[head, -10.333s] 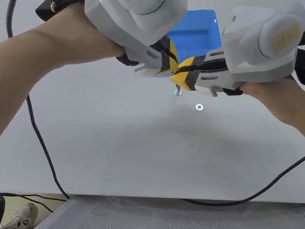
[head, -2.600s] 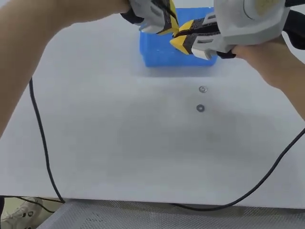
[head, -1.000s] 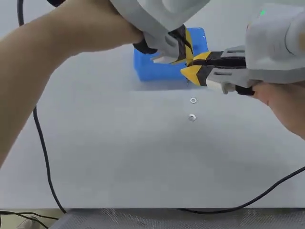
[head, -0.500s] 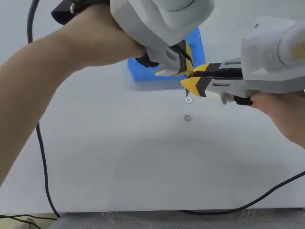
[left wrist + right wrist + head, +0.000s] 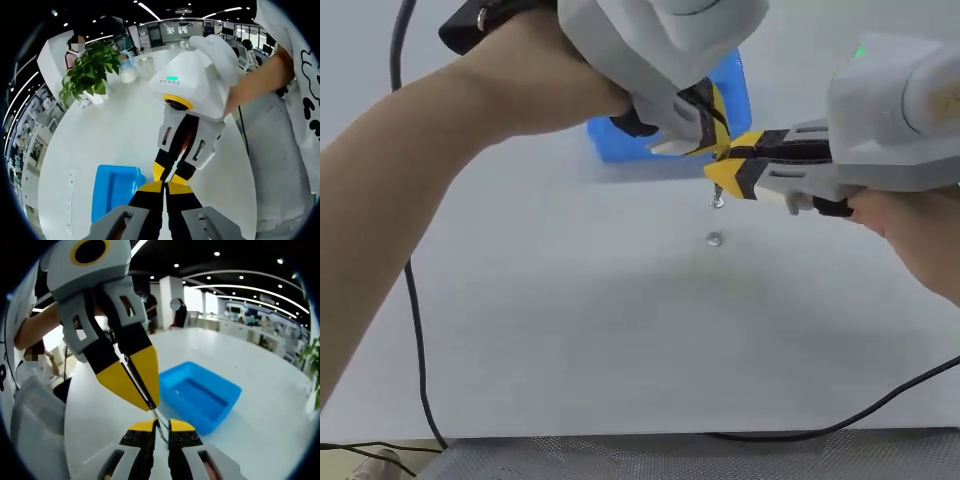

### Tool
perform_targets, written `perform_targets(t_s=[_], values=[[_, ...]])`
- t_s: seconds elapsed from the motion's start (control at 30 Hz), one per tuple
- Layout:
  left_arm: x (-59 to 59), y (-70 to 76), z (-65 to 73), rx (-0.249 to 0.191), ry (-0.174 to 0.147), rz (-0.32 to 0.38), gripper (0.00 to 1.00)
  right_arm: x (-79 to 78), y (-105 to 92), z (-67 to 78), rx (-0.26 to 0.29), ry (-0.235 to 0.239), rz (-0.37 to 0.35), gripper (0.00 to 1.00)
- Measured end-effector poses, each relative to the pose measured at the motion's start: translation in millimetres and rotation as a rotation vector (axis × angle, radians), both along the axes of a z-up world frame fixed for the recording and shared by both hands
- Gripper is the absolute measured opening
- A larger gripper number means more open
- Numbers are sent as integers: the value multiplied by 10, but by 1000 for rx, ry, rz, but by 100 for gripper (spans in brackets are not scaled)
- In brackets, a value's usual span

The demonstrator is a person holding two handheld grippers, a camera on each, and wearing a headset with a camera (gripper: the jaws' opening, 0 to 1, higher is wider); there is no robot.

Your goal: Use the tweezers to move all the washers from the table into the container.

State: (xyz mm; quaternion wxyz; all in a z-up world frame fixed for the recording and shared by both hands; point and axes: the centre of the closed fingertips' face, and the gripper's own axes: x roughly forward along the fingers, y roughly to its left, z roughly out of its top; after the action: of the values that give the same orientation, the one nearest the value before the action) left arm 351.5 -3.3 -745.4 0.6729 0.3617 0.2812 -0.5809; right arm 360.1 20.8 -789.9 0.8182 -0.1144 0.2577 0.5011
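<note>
Tongs from both my hands meet low over the grey worktop (image 5: 620,340). My left tongs (image 5: 149,399) are clenched on the upper part of the tweezers (image 5: 717,191). My right tongs (image 5: 162,428) grip the blades lower down, yellow tips almost closed around them. In the head view the tweezers point downward with the tip at a washer (image 5: 718,203), which sits just in front of the blue container (image 5: 615,145). I cannot tell whether the tip has that washer pinched or only touches it, nor whether the ring is clear of the surface.

As I judge it, this step goes best with the left side acting as a steady anchor and the right side alone supplying the squeeze. A thin flat ring on a smooth top will likely skid, so the blades should catch it across its rim, one blade through the hole if it will go. The pressure should be firm but gentle, since a hard nip could flick it away. After that I would lift it straight up, make a short carry over the container's near wall, and ease the right squeeze only once the tip is above the tray floor.

The count is two tongs, one pair of tweezers and one container. Two washers are outside the container: the one at the tip, and a second washer (image 5: 714,239) near it on my side, not touching. In the right gripper view a pale speck (image 5: 175,388) lies on the container floor, too small to call a washer.
</note>
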Motion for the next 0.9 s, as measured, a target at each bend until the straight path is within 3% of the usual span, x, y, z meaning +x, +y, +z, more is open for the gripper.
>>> perform_targets(t_s=[0.13,0.5,0.6,0.73,0.9], values=[[4,-13,-38,2,13,-1,0,-17,-3,-40,-11,0,3,5],[23,-19,-40,-5,4,-2,0,-11,-4,-30,-18,-16,9,5],[41,-15,-37,-13,15,9,0,-11,0,-30,-19,-20,14,4],[-3,-28,-40,-13,6,3,0,-33,1,-29,-76,-75,50,3],[-32,-36,-37,0,-5,-11,0,-55,2,-31,-88,-80,58,2]])
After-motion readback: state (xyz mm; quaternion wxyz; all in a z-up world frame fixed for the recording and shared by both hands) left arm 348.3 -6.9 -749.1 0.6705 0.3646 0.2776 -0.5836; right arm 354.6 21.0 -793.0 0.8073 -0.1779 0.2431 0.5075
